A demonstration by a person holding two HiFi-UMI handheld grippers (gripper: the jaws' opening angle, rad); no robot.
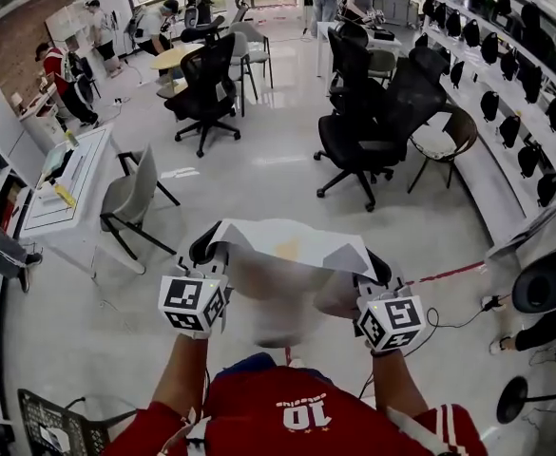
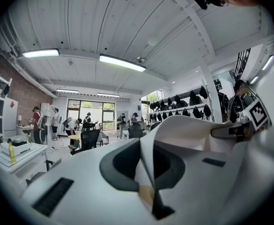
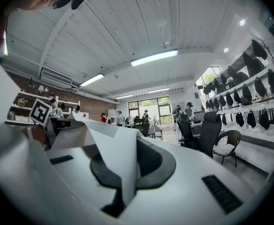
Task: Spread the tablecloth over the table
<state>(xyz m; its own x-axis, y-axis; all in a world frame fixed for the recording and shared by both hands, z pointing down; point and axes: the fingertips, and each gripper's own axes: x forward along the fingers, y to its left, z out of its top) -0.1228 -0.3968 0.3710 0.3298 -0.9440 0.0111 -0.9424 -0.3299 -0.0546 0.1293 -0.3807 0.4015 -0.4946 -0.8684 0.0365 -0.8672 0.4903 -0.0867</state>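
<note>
A large room with a pale glossy floor (image 1: 258, 174) runs from a brick wall on the far left to a long wall of shelves (image 1: 506, 84) on the right, hung with rows of dark rounded items that are too small to identify. Several people stand at the far end.

On the left, one white desk (image 1: 68, 188) stands with one grey chair (image 1: 130, 202) just beside it. A black crate (image 1: 54, 426) sits at the near left corner.

Near the middle, two grippers are held level in front of the person's red jersey (image 1: 278, 411). The left gripper (image 1: 206, 247) has its jaws pressed together on one corner of the single white tablecloth (image 1: 287, 250). Its own view shows the fabric (image 2: 183, 130) pinched in the left gripper (image 2: 148, 165) and rising out of the jaws. The cloth hangs in the air between the two grippers, bunched and folded, above bare floor and touching no table.

The right gripper (image 1: 377, 269) is clamped on the other corner. Its own view shows a fold of the cloth (image 3: 111, 149) wedged in the right gripper (image 3: 127, 170).

Beyond the cloth, one black office chair (image 1: 206, 88) stands left of centre by a round table (image 1: 178, 57). A cluster of black office chairs (image 1: 363, 112) fills the middle right. One wood-framed chair (image 1: 444, 136) sits near the shelves. A red line (image 1: 449, 274) crosses the floor at the right.
</note>
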